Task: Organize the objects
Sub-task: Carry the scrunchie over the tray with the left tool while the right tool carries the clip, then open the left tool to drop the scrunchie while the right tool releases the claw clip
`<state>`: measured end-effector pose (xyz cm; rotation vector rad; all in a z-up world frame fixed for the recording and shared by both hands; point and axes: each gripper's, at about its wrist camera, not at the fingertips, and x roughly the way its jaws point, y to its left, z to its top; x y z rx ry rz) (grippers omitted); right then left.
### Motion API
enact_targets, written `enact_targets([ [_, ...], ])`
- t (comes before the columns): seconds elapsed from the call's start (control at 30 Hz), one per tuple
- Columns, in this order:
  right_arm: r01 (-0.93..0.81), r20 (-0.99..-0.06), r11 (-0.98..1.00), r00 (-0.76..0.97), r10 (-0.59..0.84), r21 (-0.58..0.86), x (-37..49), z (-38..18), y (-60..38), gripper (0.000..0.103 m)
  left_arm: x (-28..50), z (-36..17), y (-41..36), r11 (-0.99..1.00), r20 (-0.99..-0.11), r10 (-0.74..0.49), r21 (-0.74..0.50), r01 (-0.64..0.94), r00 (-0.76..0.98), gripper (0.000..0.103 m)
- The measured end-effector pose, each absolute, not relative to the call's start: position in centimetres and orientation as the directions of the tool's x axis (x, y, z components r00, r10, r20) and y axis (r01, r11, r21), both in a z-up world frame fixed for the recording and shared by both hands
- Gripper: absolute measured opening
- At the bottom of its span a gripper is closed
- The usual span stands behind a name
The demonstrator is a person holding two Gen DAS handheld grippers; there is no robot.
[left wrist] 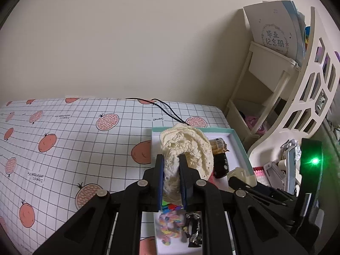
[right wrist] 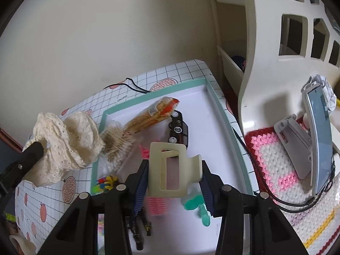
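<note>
Right now, as I read my two feeds:
Left tongs: my left gripper [left wrist: 171,165] is pinched narrow on a cream lace scrunchie [left wrist: 187,148], which bulges up and out past the blue pads [left wrist: 183,180].
Scrunchie position: I see it held above the left edge of the tray [right wrist: 223,114]; in the right view it hangs clear of the tablecloth [left wrist: 63,127].
Right tongs: my right gripper [right wrist: 174,182] is closed on a cream hair claw clip [right wrist: 170,170], its pads pressing the clip's two sides, and the clip sits raised over the tray.
Tray contents: a teal-rimmed white tray holding a black toy car [right wrist: 178,129], a snack packet [right wrist: 153,112], a bristly brush [right wrist: 114,138], a pink comb [right wrist: 157,206], a green item [right wrist: 195,206] too blurred for me to name, and coloured hair ties [right wrist: 104,184].
Beyond the tray: a phone [right wrist: 320,136] leaning on a grey stand [right wrist: 295,148] atop a crocheted mat [right wrist: 274,161], beside a white cut-out shelf [right wrist: 265,48].
Far side: a black cable [left wrist: 167,108] trailing over the fruit-print tablecloth towards the wall.
</note>
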<state>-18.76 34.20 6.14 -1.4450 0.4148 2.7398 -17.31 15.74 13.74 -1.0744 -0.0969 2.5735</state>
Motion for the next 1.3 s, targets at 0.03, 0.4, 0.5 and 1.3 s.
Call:
enact_targets([
  [0.03, -0.138, -0.814, -0.965, -0.571, -0.105, 0.222, -18.8, 6.0, 34.3, 0.048, -17.3, 13.7, 15.8, -0.936, -0.672, 0.345, -0.195, -0.293, -0.656, 0.014],
  [0.4, -0.143, -0.830, -0.968, -0.550, -0.095, 0.206, -19.5, 4.0, 34.4, 0.048, -18.2, 12.4, 17.3, -0.918, -0.663, 0.388, -0.216, -0.332, -0.640, 0.014],
  [0.5, -0.142, -0.832, -0.969, -0.547, -0.092, 0.201, -19.6, 3.7, 34.3, 0.048, -18.4, 11.6, 17.8, -0.919, -0.678, 0.384, -0.214, -0.331, -0.627, 0.014],
  [1.3, -0.125, -0.843, -0.974, -0.529, -0.094, 0.187, -20.3, 2.1, 34.0, 0.048, -19.6, 6.8, 18.8, -0.937, -0.786, 0.318, -0.174, -0.304, -0.531, 0.014],
])
